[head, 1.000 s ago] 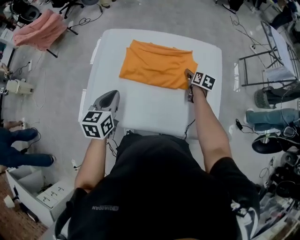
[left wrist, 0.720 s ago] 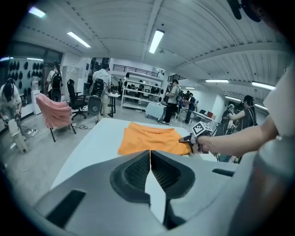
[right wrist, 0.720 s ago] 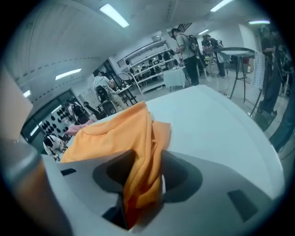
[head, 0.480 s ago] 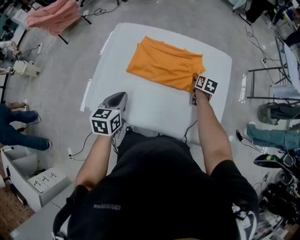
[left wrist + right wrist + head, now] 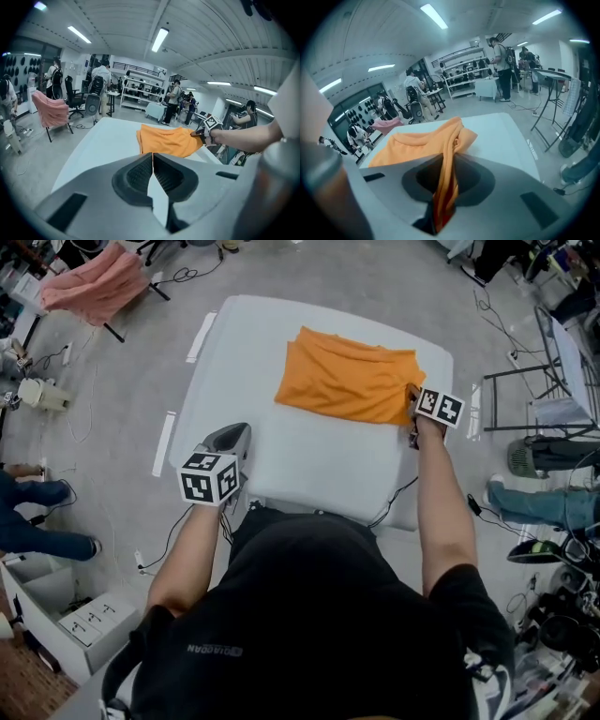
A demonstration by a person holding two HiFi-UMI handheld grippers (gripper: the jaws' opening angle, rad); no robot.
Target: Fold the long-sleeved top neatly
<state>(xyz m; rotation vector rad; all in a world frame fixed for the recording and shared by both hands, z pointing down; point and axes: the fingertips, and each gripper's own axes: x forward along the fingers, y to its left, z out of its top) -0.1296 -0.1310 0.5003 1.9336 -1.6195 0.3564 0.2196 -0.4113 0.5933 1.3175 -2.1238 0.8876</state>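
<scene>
The orange long-sleeved top (image 5: 352,379) lies partly folded on the far right part of the white table (image 5: 309,465). My right gripper (image 5: 412,401) is at the top's near right corner, its jaws closing on a bunch of the orange cloth (image 5: 449,154) that runs between them and lifts off the table. My left gripper (image 5: 230,439) hangs over the table's near left edge, shut and empty, well away from the top (image 5: 166,140). In the left gripper view the right gripper (image 5: 199,133) shows pinching the top's corner.
A pink cloth (image 5: 94,285) hangs on a stand at the far left. Cables lie on the floor around the table. A metal rack (image 5: 544,362) and a fan stand to the right. Several people (image 5: 501,65) stand at benches in the background.
My right gripper has closed on the top's near right corner and lifted it a little. The left gripper has sunk slightly at the table's near edge.
</scene>
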